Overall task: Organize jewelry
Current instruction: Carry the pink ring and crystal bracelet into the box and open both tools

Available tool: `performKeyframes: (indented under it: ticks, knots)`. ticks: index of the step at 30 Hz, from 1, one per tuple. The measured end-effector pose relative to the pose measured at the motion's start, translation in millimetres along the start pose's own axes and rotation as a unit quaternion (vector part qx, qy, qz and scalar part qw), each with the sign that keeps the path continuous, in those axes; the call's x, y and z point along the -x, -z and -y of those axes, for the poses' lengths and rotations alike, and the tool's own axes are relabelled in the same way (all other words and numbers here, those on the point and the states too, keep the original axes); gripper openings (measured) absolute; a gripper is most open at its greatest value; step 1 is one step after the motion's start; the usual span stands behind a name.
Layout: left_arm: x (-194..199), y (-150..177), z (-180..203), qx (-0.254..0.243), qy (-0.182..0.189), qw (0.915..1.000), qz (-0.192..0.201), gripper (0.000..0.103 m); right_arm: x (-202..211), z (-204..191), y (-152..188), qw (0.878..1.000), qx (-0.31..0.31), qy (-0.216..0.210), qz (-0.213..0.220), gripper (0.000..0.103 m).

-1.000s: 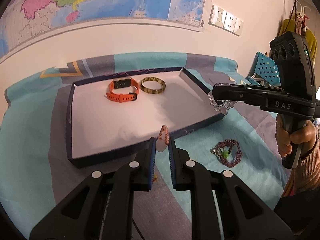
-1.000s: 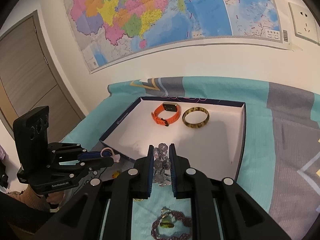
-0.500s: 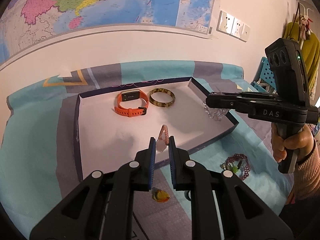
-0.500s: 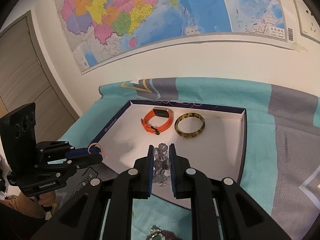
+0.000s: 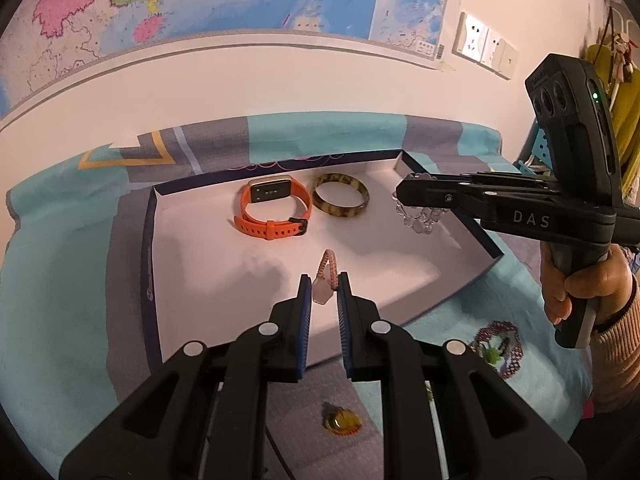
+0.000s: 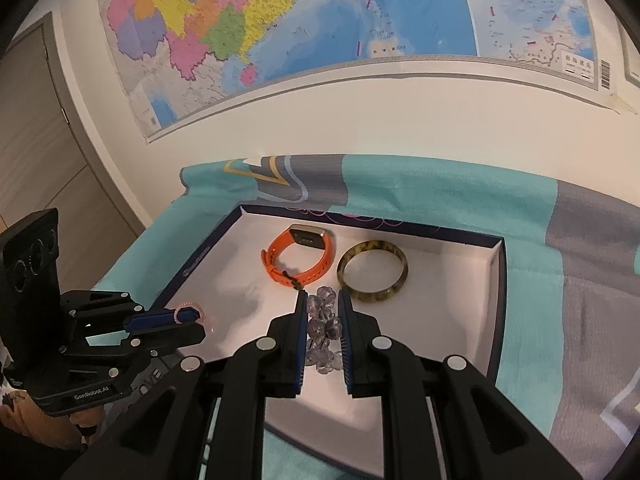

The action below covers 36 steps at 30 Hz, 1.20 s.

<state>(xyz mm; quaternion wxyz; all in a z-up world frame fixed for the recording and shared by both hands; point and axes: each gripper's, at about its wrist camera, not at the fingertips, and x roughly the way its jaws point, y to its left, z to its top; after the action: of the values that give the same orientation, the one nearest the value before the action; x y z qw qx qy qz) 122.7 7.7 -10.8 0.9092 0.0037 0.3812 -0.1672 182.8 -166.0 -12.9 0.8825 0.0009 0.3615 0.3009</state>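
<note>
Two hand-held grippers (image 5: pixel 323 288) (image 6: pixel 323 308) each pinch a bracelet (image 5: pixel 326 280) (image 6: pixel 322 328).

Your left gripper (image 5: pixel 323 286) reaches up from the bottom centre of its own view, fingers pinched nearly together. Your right gripper (image 6: pixel 323 304) does the same in its view, fingers narrowly parted. Your right hand (image 5: pixel 580 284) wraps the handle at the right edge of the left view.
</note>
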Motion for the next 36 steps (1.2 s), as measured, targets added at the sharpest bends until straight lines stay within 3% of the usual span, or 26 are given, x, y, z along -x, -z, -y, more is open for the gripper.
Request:
performKeyframes:
  ticks: [15,36]
  knots:
    - [-29.2,-15.2,-7.4,0.001,-0.012,0.9997,-0.024,0.013,-39.5,-3.0,-15.5,0.999,0.026,0.021,-0.038,0.013]
    - [-74.5,-25.6,-10.8,-0.004,-0.031,0.9974,-0.065,0.014,-57.0,1.8,-22.5,0.998,0.024,0.032,-0.056,0.014]
